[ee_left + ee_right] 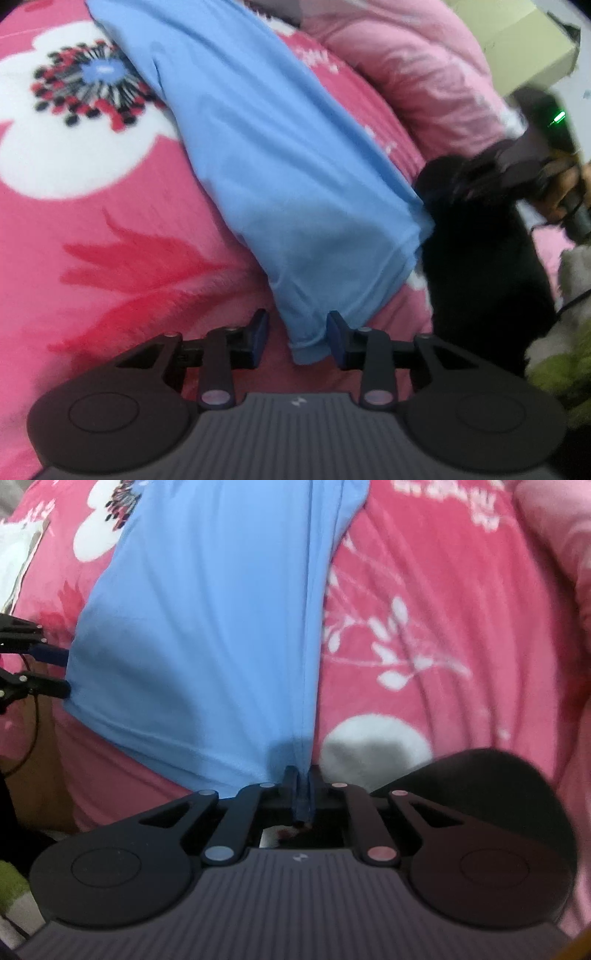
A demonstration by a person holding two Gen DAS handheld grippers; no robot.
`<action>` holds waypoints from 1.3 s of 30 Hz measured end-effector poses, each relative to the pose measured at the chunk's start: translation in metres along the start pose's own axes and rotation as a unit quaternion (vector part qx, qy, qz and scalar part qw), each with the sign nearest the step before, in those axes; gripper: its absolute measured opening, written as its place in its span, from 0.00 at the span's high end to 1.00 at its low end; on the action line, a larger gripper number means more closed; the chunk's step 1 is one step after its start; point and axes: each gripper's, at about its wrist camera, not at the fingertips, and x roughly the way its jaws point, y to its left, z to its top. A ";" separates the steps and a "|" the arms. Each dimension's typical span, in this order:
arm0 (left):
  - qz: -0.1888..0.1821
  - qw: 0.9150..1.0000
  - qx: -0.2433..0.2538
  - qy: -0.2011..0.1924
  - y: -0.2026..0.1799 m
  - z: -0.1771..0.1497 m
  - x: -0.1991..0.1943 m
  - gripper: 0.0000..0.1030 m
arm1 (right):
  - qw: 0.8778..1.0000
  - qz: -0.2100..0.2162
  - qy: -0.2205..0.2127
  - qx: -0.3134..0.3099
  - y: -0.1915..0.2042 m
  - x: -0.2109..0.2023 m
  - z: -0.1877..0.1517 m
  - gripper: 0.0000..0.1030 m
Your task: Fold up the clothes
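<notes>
**Shirt pinched at one corner, the other corner waiting**

Shirt [207, 627], light blue and thin, lies across a pink blanket [443, 609] on a bed, stretched into a long band with one lower corner gathered up. The right gripper [303, 775] has its jaws closed on that bunched corner, where a seam runs straight up out of the pinch; the cloth is drawn taut along that line. The left gripper [297, 334] sits at the opposite lower corner with its jaws apart: the hem tip lies between them, but the pads do not seem to press on it.

To do this step well, I judge the left jaws should close on the hem itself, catching both layers close to the corner, before either side lifts. Both corners should then rise together and level, so the bottom edge stays straight and the fold lands square. Pulling on one side alone would likely drag the cloth askew across the blanket.

The shirt looks like smooth, soft knit with a stitched hem and few wrinkles; it drapes limply and should slide easily. The blanket is fleecy and thick, printed with white flowers [66, 122] and red feathery leaves, and its nap may cling slightly to the fabric. A paler pink quilt [417, 66] is bunched beyond, and a dark garment [484, 280] lies just beside the shirt's edge.
</notes>
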 end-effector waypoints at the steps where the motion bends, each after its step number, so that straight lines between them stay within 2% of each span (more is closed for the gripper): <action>1: 0.002 1.000 0.000 0.003 -0.001 0.001 0.002 0.70 | 1.000 -0.010 -0.010 -0.006 0.003 -0.005 0.001 0.93; 3: 0.003 1.000 -0.002 0.010 -0.003 0.002 0.006 0.92 | 0.999 -0.020 -0.030 -0.009 0.005 -0.014 0.002 0.91; 6: -0.008 1.000 -0.004 0.026 -0.006 0.002 0.006 0.96 | 0.999 -0.017 -0.036 0.007 0.000 -0.015 0.002 0.91; 10: -0.012 0.998 0.031 0.050 -0.016 0.005 -0.005 0.96 | 0.999 -0.006 -0.033 0.016 -0.003 -0.018 -0.004 0.91; 15: 0.015 0.994 0.065 0.088 -0.014 0.000 -0.003 0.96 | 0.999 0.013 -0.038 0.011 -0.001 -0.024 -0.007 0.91; 18: 0.014 0.994 0.064 0.087 -0.012 -0.001 -0.002 0.96 | 0.999 0.036 -0.029 0.023 -0.001 -0.015 -0.004 0.91; 24: 0.008 0.996 0.054 0.074 -0.011 -0.004 -0.004 0.96 | 0.996 0.051 0.004 0.077 -0.017 0.009 0.007 0.89; 29: 0.005 0.997 0.043 0.064 -0.005 -0.004 -0.008 0.96 | 0.993 0.081 0.035 0.074 -0.018 0.027 0.009 0.89; 33: -0.006 0.998 0.039 0.053 -0.003 -0.005 -0.014 0.96 | 0.991 0.107 0.026 0.079 -0.020 0.020 0.004 0.97; 35: -0.013 0.998 0.034 0.046 -0.001 -0.005 -0.018 0.96 | 0.987 0.131 0.018 0.097 -0.024 0.009 0.001 0.98; 39: -0.012 0.999 0.027 0.046 0.007 -0.005 -0.025 0.96 | 0.967 0.207 0.010 0.149 -0.035 -0.011 -0.007 0.98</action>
